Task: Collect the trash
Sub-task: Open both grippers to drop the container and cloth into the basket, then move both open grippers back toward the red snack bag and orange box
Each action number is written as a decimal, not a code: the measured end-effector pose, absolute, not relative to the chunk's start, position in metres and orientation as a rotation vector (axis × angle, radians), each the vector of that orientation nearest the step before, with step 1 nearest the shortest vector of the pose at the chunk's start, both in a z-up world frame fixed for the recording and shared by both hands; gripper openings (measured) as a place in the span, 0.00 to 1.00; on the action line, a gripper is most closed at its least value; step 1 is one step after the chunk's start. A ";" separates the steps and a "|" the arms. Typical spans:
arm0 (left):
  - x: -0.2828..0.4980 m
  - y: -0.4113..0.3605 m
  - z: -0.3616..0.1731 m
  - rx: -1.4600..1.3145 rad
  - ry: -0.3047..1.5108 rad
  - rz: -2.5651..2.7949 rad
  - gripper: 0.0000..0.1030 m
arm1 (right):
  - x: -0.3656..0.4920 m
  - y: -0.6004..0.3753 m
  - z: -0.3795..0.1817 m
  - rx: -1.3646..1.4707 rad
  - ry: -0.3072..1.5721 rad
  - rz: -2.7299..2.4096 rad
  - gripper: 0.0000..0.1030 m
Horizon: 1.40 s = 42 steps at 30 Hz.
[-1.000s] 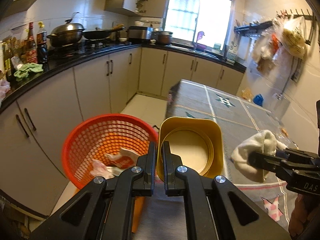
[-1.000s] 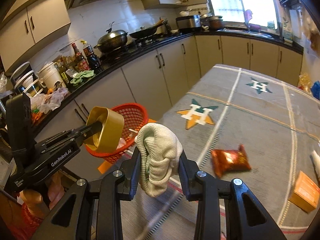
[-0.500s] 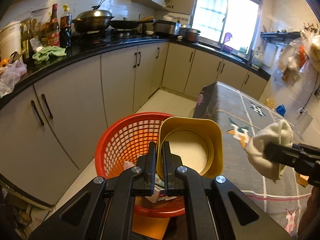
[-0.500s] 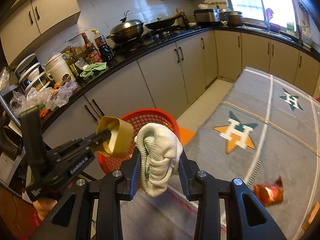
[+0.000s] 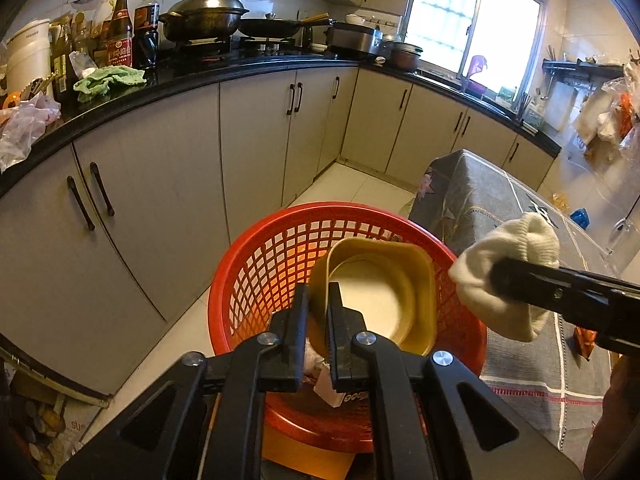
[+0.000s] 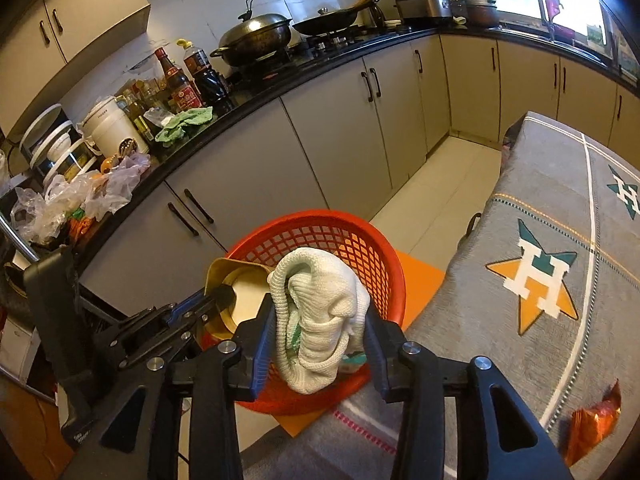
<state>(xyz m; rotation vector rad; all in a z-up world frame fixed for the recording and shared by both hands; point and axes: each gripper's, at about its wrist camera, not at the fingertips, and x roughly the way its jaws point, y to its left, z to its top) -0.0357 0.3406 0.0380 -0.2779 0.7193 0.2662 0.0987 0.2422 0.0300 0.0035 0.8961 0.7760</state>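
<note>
Both grippers loaded, poised at the red basket.

Left gripper (image 5: 318,320) pinches the near wall of a yellow tub (image 5: 378,292), jaws nearly together on the thin rim; tub mouth faces the camera, tilted, hanging over the open basket (image 5: 256,256) with scraps of litter visible below. Right gripper (image 6: 320,344) clamps a bunched white knit cloth (image 6: 316,316), jaws held moderately apart by its bulk, long fold hanging down between the fingers. From the left view the cloth (image 5: 508,276) sits right of the tub, over or just outside the basket's table-side rim; cannot tell which. Left load looks nearer the centre, so likely the first to drop. On the grey tablecloth (image 6: 560,184), an orange snack wrapper (image 6: 592,420) lies uncollected, well apart from the basket (image 6: 360,240).
</note>
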 end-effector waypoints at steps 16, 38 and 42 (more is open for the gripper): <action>-0.051 0.324 0.054 -0.280 0.682 0.241 0.26 | 0.083 0.212 0.043 0.058 0.850 0.785 0.56; -0.079 0.186 0.072 -0.102 0.717 -0.006 0.42 | 0.037 0.043 0.028 0.204 0.846 0.634 0.57; -0.070 0.150 0.075 -0.050 0.730 -0.077 0.46 | 0.038 -0.015 0.022 0.240 0.841 0.545 0.57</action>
